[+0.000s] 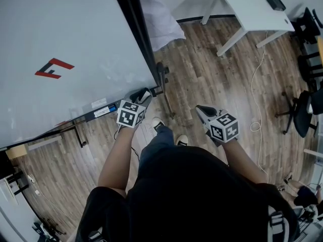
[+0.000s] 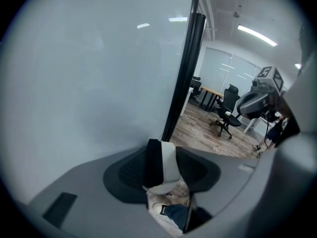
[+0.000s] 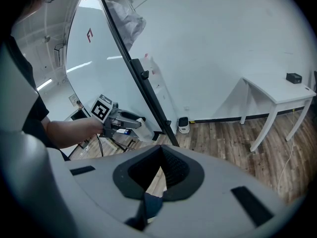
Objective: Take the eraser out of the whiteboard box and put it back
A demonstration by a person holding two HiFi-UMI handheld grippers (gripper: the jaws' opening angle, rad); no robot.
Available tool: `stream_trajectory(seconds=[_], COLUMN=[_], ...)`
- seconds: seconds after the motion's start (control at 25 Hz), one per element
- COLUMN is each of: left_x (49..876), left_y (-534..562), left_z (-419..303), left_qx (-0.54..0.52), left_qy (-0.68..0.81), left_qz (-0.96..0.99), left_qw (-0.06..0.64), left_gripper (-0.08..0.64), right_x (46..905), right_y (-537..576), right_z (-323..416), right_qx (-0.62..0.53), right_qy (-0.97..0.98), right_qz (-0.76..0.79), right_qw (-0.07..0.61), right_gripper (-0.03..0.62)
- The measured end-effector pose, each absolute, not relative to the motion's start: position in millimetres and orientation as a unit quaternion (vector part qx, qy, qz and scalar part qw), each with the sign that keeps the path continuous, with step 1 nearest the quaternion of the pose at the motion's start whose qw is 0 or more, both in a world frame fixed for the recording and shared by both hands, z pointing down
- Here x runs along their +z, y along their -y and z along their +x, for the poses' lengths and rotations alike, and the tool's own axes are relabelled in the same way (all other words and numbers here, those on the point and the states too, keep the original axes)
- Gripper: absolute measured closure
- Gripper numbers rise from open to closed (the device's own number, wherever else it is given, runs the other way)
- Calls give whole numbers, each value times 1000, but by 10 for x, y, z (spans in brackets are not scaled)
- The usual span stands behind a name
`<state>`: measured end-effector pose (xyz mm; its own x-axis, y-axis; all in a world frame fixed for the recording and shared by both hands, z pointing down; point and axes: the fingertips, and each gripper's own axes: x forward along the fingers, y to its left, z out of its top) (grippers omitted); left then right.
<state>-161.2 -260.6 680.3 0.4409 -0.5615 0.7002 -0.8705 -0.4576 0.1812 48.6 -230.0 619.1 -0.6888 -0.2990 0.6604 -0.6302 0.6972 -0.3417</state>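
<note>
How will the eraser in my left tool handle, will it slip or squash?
The eraser is small with a white shell, so probably light and fairly stiff. Its black felt side likely gives a little under the left tool, which should help it not slip.

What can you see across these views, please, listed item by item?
whiteboard: one, white with a red-and-black mark, upper left
tray: one, dark, along the whiteboard's lower edge
eraser: one, black and white, between the jaws of the left tool
table: one, white, upper right
small box: one, black, on the table
office chairs: several, black, right edge
cable: one, white, on the wooden floor
shoes: two, white, on the floor
left tool: one, grey, shut on the eraser
right tool: one, grey, jaws together, empty
</note>
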Motion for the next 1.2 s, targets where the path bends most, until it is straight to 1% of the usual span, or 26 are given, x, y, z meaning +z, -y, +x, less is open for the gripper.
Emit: stream_trajectory(seconds=[0.24, 0.52, 1.2], left_x=[6800, 6796, 6446], left_y=[2592, 2574, 2531], left_z=[-1606, -1593, -1591], left_qx=[295, 299, 264], left_qy=[439, 440, 467], left_qz=[804, 804, 807], left_qw=[271, 266, 246], left_gripper=[391, 403, 410], right_x=[6191, 6185, 6028], right_y=[2284, 2280, 2201], right_z=[499, 530, 515], right_qx=[284, 284, 268], right_qy=[874, 875, 886], right_qz=[264, 266, 257], right_qw=[292, 290, 279], right_gripper=[597, 597, 597])
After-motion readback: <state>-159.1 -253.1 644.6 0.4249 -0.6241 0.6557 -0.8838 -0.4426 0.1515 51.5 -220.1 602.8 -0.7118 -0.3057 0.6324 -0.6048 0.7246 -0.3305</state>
